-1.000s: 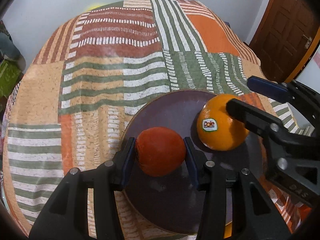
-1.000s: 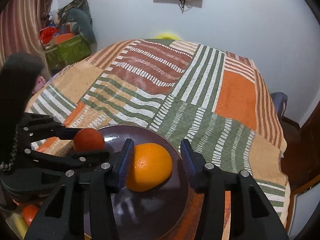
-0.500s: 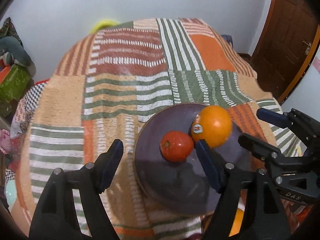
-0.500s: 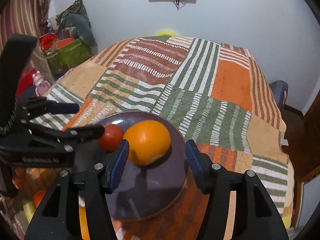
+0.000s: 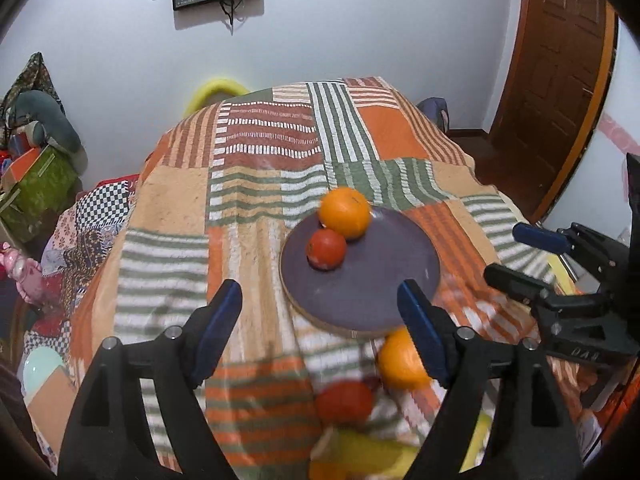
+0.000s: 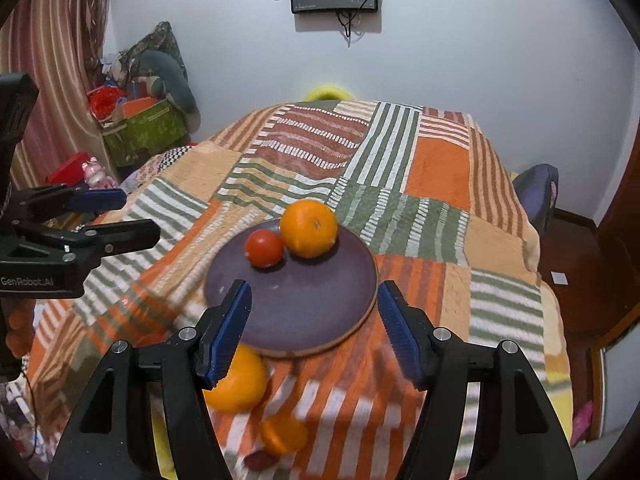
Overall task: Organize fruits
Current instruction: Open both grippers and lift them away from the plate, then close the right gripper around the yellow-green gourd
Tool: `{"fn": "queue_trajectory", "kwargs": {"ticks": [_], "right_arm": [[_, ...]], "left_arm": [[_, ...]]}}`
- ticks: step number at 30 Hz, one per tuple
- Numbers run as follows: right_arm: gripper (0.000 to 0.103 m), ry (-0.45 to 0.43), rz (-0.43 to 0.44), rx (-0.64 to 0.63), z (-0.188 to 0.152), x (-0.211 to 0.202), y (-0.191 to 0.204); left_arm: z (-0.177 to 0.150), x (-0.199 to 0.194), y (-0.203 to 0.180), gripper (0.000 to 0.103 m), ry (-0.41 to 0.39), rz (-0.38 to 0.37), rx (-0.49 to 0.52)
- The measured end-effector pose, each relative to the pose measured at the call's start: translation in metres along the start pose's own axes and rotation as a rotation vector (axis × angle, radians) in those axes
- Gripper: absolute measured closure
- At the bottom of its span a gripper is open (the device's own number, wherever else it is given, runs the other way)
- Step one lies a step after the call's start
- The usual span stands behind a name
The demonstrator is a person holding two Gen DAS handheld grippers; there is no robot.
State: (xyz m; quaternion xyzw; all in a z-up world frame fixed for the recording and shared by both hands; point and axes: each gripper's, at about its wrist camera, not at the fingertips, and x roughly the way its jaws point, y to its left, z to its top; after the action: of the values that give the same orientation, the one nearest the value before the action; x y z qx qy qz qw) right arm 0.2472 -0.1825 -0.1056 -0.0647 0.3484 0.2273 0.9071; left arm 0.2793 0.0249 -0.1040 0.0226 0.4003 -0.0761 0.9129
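Both grippers (image 5: 320, 312) (image 6: 314, 316) opened, off fruit

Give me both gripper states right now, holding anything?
Left gripper: open, jaws just opened, nothing between them.
Right gripper: open, jaws just opened, holding nothing; the orange sits free on the plate.

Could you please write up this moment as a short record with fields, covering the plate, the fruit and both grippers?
plate: round dark purple plate on striped patchwork cloth
on plate: round orange touching red tomato
off plate: second orange by the near rim
left gripper: open, holding nothing
right gripper: open, holding nothing
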Motion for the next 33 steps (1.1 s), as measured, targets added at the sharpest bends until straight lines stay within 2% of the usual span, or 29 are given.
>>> {"fn": "queue_trajectory", "kwargs": {"ticks": [3,10,18,26,29,31,33], "right_arm": [[0.034,-0.004,-0.01,0.001,-0.014,-0.016,0.005],[0.033,0.027,-0.022,-0.014,-0.051,-0.039,0.018],[0.033,0.109,-0.047,-0.035,-0.096,-0.043,0.03],[0.033,0.191,-0.04,-0.035,-0.133,-0.034,0.042],[0.033,0.222,-0.011,-0.019,-0.14,-0.028,0.046],[0.033,0.233,-0.004,-0.024,-0.144,-0.024,0.052],[0.031,0.234,-0.002,-0.029,-0.145,-0.022,0.056]], "left_arm": [[-0.023,-0.014,-0.002,0.022,0.015,-0.002,0.004],[-0.084,-0.029,0.002,0.022,0.081,-0.033,-0.029],[-0.137,-0.019,-0.003,0.022,0.163,-0.018,-0.034],[-0.166,-0.009,-0.024,0.022,0.213,-0.018,0.037],[-0.172,-0.002,-0.024,0.021,0.23,-0.025,0.005],[-0.175,0.003,-0.023,0.021,0.265,-0.067,-0.018],[-0.178,0.001,-0.029,0.021,0.256,-0.049,-0.02]]}}
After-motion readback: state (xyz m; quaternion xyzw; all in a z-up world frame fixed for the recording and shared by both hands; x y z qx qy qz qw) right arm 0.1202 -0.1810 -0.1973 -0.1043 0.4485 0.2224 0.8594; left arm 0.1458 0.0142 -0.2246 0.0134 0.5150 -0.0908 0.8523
